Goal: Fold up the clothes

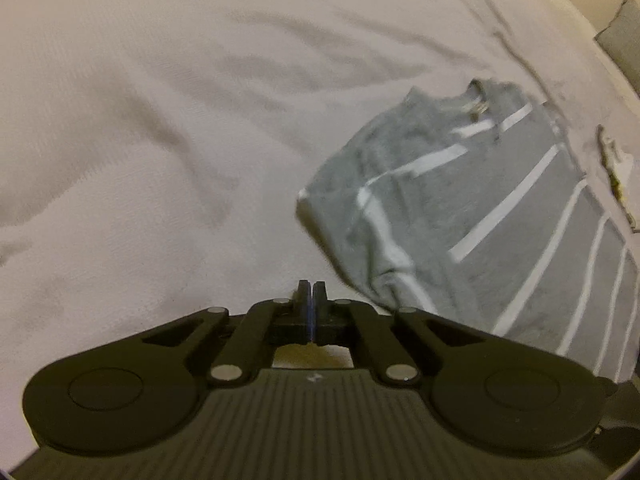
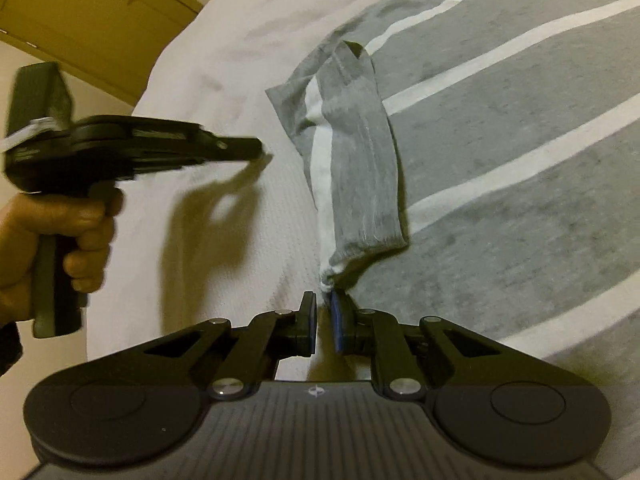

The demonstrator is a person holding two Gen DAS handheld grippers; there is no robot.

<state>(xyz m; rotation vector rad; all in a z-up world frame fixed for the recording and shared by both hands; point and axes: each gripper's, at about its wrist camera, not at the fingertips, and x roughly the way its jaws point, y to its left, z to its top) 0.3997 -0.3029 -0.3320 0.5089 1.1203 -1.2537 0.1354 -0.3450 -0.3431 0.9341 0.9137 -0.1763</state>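
Nearest the right wrist camera, the right gripper (image 2: pixel 323 305) has its 2 fingers a little apart, with a bunched tip of the sleeve (image 2: pixel 356 160) sitting right at the gap. Whether the pads actually bite the cloth is hard to tell, since the tip seems to hang just at the fingertips. That sleeve belongs to the grey striped shirt (image 2: pixel 520 128), and it is drawn inward across the shirt's body, which looks like a side fold in progress: bringing the sleeve over the torso narrows the garment before the lengthwise folds.

Left of the shirt, the left gripper (image 2: pixel 256 148) hovers over bare bedding, held by a hand (image 2: pixel 68 232) on its grip. In its own camera the left gripper (image 1: pixel 311 292) shows its fingers pressed together on nothing, so it seems to be standing clear and waiting for its side's turn.

Under the shirt, the white bedspread (image 1: pixel 160 140) gives a soft, wrinkled surface, and the shirt (image 1: pixel 460 208) lies spread flat on it with its collar at the far end. Beyond the shirt and bed edge, a tan cabinet (image 2: pixel 80 8) stands in the background.
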